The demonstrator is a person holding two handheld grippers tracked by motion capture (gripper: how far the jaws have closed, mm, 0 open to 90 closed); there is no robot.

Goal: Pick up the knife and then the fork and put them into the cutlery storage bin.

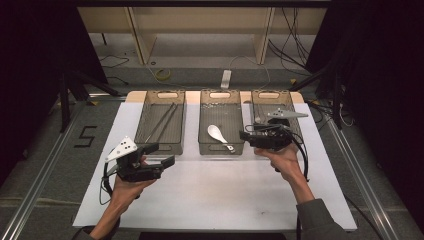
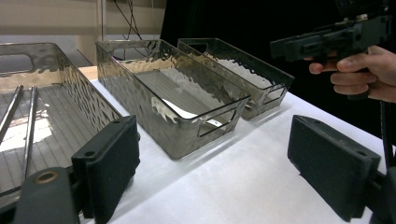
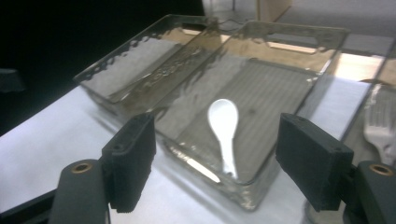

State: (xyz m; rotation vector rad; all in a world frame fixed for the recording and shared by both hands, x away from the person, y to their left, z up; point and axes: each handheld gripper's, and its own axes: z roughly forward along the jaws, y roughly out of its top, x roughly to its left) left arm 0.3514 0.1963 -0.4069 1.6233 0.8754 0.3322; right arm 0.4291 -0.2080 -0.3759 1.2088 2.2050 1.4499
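Note:
Three smoked clear trays stand side by side at the back of the white table cover [image 1: 210, 190]. The left tray [image 1: 141, 119] holds a pair of metal chopsticks [image 1: 162, 121]. A white spoon [image 1: 216, 133] lies in the middle tray [image 1: 202, 120]; in the right gripper view the spoon [image 3: 223, 122] shows between my jaws, well beyond them. A fork [image 3: 379, 126] lies in the right tray [image 1: 296, 116]. My right gripper [image 1: 243, 135] hovers open at that tray's front, pointing left, nothing in it. In front of the left tray my left gripper [image 1: 160, 154] is held open and empty.
Past the table's back edge are a wooden shelf frame [image 1: 200, 30], cables and a power strip [image 1: 226, 79] on the floor. Metal rails [image 1: 45, 165] run along both sides of the table. White cover lies bare in front of the trays.

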